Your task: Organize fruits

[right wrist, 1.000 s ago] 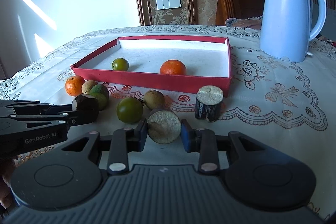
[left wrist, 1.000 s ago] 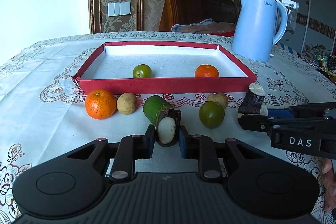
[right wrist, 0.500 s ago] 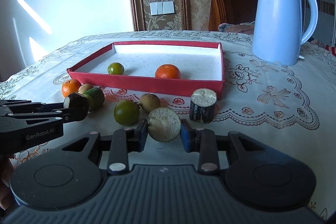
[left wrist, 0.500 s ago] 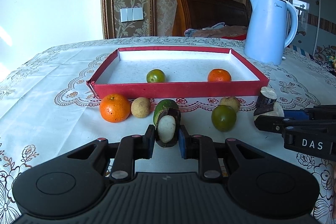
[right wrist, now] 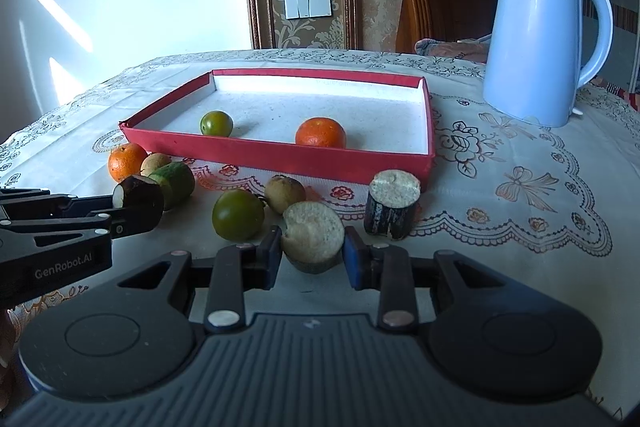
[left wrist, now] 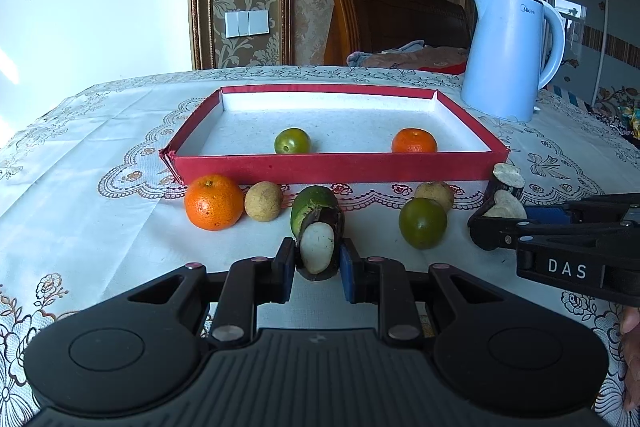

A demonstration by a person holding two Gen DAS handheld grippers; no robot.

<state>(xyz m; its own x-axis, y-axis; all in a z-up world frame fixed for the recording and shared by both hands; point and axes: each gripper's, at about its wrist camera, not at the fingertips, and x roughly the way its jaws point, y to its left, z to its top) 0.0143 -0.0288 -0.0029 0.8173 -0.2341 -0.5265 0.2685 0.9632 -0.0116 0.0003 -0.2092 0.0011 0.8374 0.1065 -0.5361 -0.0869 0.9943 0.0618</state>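
Observation:
My left gripper [left wrist: 317,259] is shut on a dark-skinned cane piece [left wrist: 318,247] with a white cut face, just in front of a green cylinder-shaped fruit piece [left wrist: 310,201]. My right gripper [right wrist: 312,249] is shut on a sugarcane piece [right wrist: 314,233] with a pale fibrous cut face. Each gripper shows in the other's view: the right gripper [left wrist: 486,227] at the right edge, the left gripper [right wrist: 138,217] at the left. The red tray [left wrist: 340,169] holds a green fruit [left wrist: 292,141] and an orange [left wrist: 414,141]. In front of it lie an orange [left wrist: 214,202], two brown longans [left wrist: 263,201] [left wrist: 434,193], a green fruit [left wrist: 423,223] and an upright cane piece [right wrist: 394,205].
A pale blue kettle [left wrist: 508,55] stands behind the tray to the right. A lace-patterned cloth [left wrist: 80,187] covers the table. A wooden headboard [left wrist: 396,19] with bedding rises behind the far edge. A person's fingers [left wrist: 631,359] show at the lower right.
Both grippers keep the same hold on their cane pieces. The scene has drifted only slightly in both views, and no fruit on the table or in the tray has moved.

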